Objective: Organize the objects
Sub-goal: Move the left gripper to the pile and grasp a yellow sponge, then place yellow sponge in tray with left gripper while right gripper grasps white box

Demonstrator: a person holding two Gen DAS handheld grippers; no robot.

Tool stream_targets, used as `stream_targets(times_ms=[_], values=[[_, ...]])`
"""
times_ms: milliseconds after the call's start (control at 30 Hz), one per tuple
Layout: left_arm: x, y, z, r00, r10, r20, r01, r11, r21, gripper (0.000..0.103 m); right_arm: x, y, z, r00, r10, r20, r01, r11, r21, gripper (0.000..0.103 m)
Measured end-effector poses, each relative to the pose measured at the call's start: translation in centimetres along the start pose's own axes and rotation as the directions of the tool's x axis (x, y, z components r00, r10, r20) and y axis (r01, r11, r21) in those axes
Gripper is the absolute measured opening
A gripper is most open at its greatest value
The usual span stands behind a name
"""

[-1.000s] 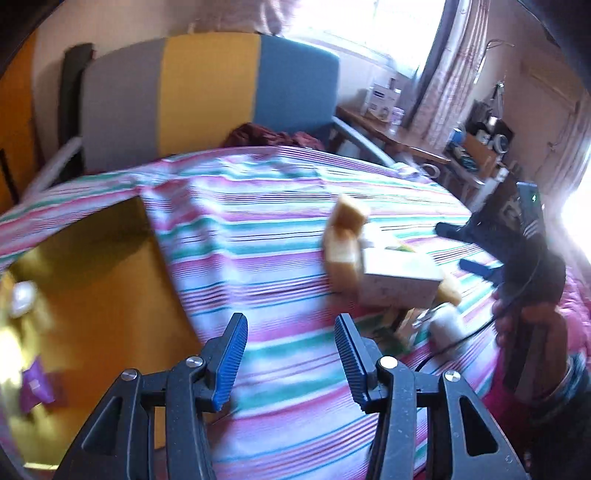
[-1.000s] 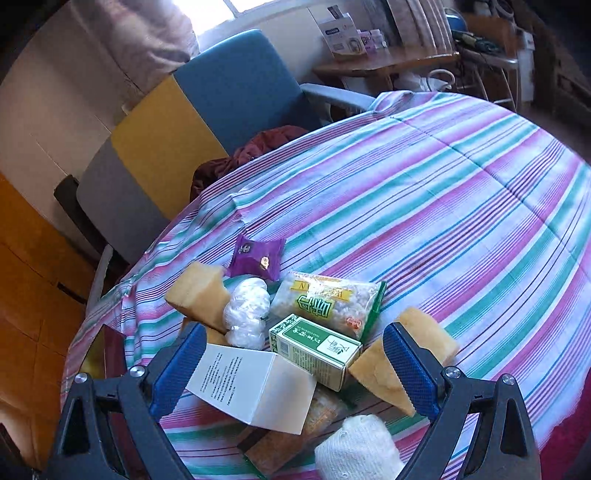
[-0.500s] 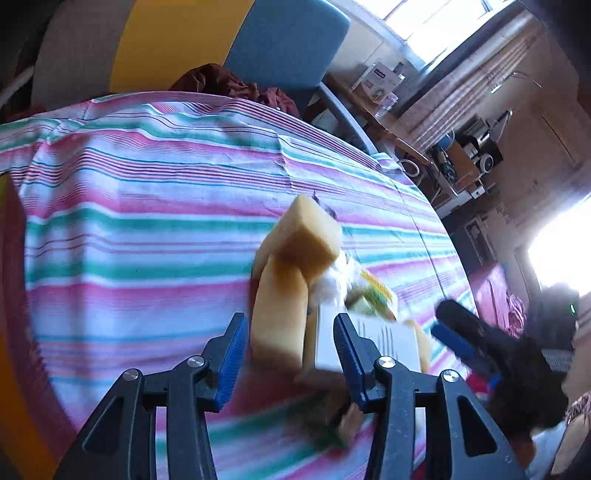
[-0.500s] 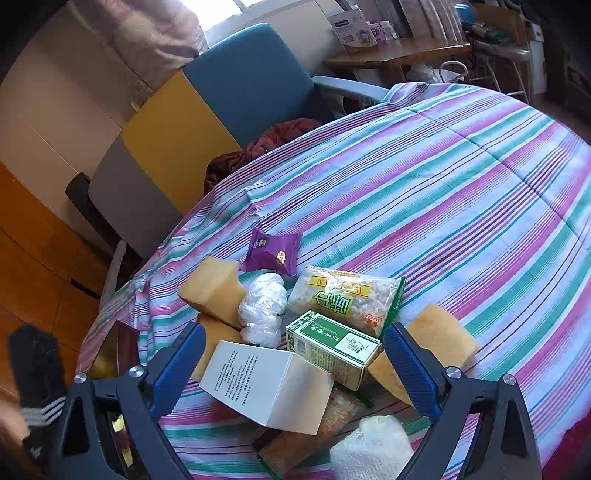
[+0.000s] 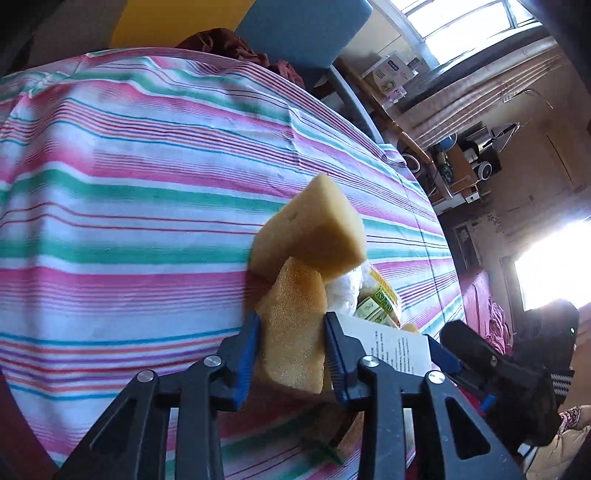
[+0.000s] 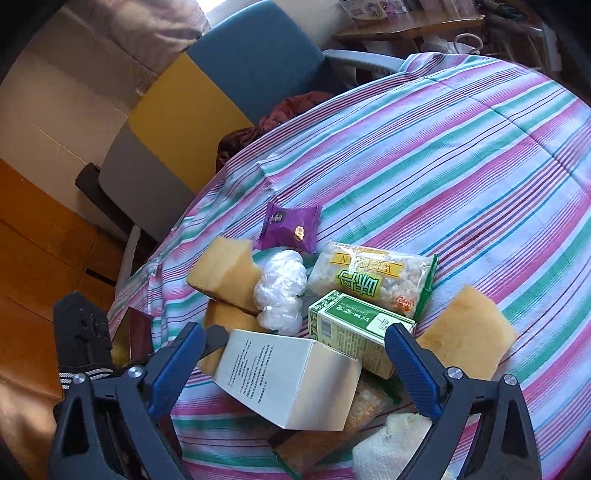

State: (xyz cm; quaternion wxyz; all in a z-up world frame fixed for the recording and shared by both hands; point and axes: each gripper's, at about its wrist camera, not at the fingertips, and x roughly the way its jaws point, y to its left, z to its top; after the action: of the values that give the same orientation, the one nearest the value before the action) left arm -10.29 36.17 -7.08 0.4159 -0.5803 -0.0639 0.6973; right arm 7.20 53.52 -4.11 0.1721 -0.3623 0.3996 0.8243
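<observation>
A pile lies on the striped tablecloth. My left gripper is closing its jaws, and both blue pads press a yellow sponge at the pile's near edge. A second yellow sponge leans on top of it. My right gripper hovers open over a white box, touching nothing. Around the box lie a green carton, a rice snack packet, a white plastic ball, a purple snack pack and a third sponge.
A blue, yellow and grey chair with a maroon cloth stands behind the table. A dark red box sits at the table's left edge. A white cloth wad lies at the near edge. A cluttered side table stands beyond.
My left gripper swung right and down from the table's left side to the pile and closed its jaws on the lower yellow sponge. The right gripper stayed over the white box.
</observation>
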Motion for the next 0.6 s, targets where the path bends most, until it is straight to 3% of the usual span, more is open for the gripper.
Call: stream_targets(times_ms=[167, 367, 467, 600], values=[[-2.8, 0.0, -1.3, 0.998, 0.041, 0.057, -0.043, 0.998, 0.038, 0.033, 0.6, 0.0, -0.1, 1.000, 0.003, -0.020, -0.003, 1.000, -0.001, 0.100], [-7.4, -1.0, -4.6, 0.988, 0.091, 0.124, -0.108, 0.984, 0.138, 0.033, 1.4, 0.8, -0.6, 0.991, 0.095, -0.098, -0.097, 0.995, -0.014, 0.100], [-9.0, -1.2, -6.3, 0.987, 0.089, 0.135, -0.110, 0.981, 0.162, 0.033, 2.0, 1.8, -1.3, 0.974, 0.161, -0.160, -0.168, 0.985, -0.027, 0.100], [-10.6, -1.0, -8.5, 0.985, 0.086, 0.150, -0.111, 0.979, 0.171, 0.033, 2.6, 3.7, -2.8, 0.929, 0.265, -0.258, -0.290, 0.955, -0.065, 0.100]])
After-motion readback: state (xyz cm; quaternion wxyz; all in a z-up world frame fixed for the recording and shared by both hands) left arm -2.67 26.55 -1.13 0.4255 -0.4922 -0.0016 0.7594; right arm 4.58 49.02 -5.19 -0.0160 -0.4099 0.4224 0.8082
